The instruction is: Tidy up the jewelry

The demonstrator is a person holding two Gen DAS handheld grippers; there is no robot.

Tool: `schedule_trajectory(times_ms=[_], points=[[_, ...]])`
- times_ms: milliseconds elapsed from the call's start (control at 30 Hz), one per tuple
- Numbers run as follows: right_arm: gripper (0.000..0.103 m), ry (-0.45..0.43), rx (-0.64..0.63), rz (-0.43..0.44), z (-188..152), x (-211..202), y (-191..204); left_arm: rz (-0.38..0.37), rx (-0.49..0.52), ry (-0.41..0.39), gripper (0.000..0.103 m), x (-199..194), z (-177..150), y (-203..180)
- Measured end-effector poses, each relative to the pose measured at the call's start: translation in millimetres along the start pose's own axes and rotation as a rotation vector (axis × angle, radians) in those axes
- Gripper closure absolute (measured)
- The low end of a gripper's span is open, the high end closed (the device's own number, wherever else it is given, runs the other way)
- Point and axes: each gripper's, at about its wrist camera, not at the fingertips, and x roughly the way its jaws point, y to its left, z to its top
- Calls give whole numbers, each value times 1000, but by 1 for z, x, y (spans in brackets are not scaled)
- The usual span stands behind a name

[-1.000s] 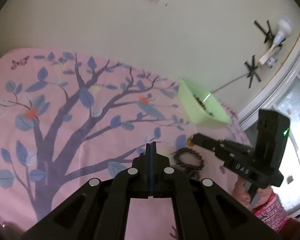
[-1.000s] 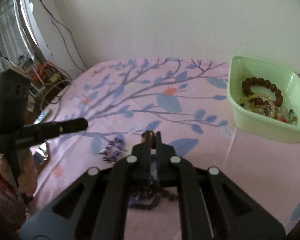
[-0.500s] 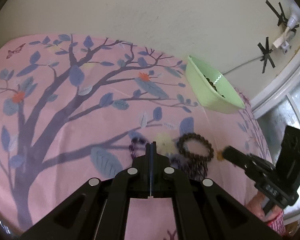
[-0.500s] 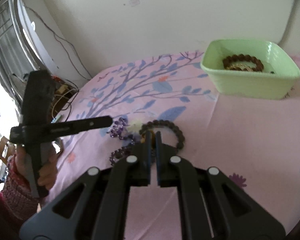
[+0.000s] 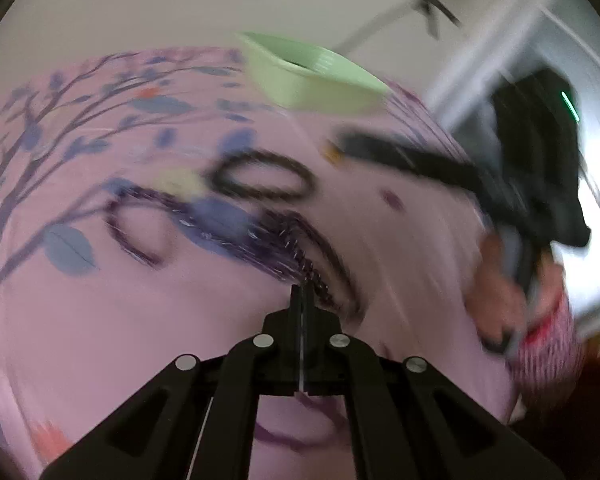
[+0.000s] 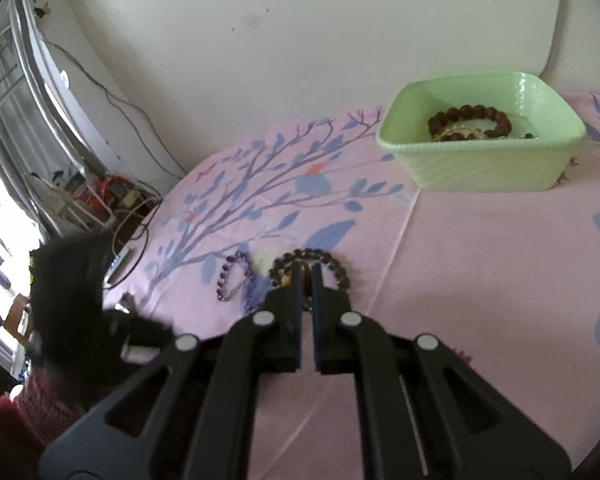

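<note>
1. Pink cloth printed with a blue-leafed tree (image 6: 480,248) covers the surface against a plain pale wall, and its flat spread keeps the loose jewelry easy to reach from above.
2. Ahead and to the right of the right gripper (image 6: 307,270) sits a pale green rectangular plastic tray (image 6: 476,168), already holding a brown bead bracelet and some lighter pieces, so it is probably the collecting place.
3. A dark brown round-bead bracelet (image 6: 342,270) lies flat on the cloth right at the right gripper's tips, which stand together with nothing visibly gripped; a small amber piece shows between the tips, but contact cannot be told.
4. Just left of those tips lies a purple bead bracelet (image 6: 236,276), apart from the dark one.
5. The left gripper (image 5: 301,292) is pressed together and empty, its tips just short of a purple beaded strand (image 5: 288,240) that lies loose on the cloth; this view is blurred.
6. Both tools point down at the cluster, probably to start picking pieces for the tray.
</note>
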Motion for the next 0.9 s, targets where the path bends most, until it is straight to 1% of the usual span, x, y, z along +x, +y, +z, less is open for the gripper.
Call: schedule_trajectory(times_ms=[33, 67, 133, 233, 267, 400, 533, 633, 700, 767, 900], points=[[99, -2, 6, 1, 1, 0, -2, -25, 19, 14, 103, -2, -5, -7], [99, -2, 13, 3, 1, -1, -3, -34, 18, 16, 103, -5, -9, -9], [99, -2, 24, 4, 2, -1, -6, -5, 0, -8, 103, -14, -12, -10], [99, -7, 23, 5, 2, -2, -5, 63, -51, -64, 103, -27, -6, -3], [99, -10, 21, 5, 2, -3, -5, 71, -65, -73, 103, -29, -4, -1], [99, -23, 20, 4, 3, -6, -4, 14, -136, -69, 103, -23, 7, -3], [99, -34, 28, 10, 5, -9, -7, 26, -183, -37, 103, -7, 13, -5], [99, -36, 26, 13, 6, -11, -6, -12, -223, -21, 103, 3, 11, -4], [99, -35, 21, 14, 6, -11, -6, -26, -243, 6, 103, 16, 9, -5], [99, -34, 17, 16, 6, -11, -5, -17, -247, -30, 103, 19, 6, -10], [99, -39, 7, 7, 7, -12, -3, -23, -226, -56, 103, 17, 2, -9]])
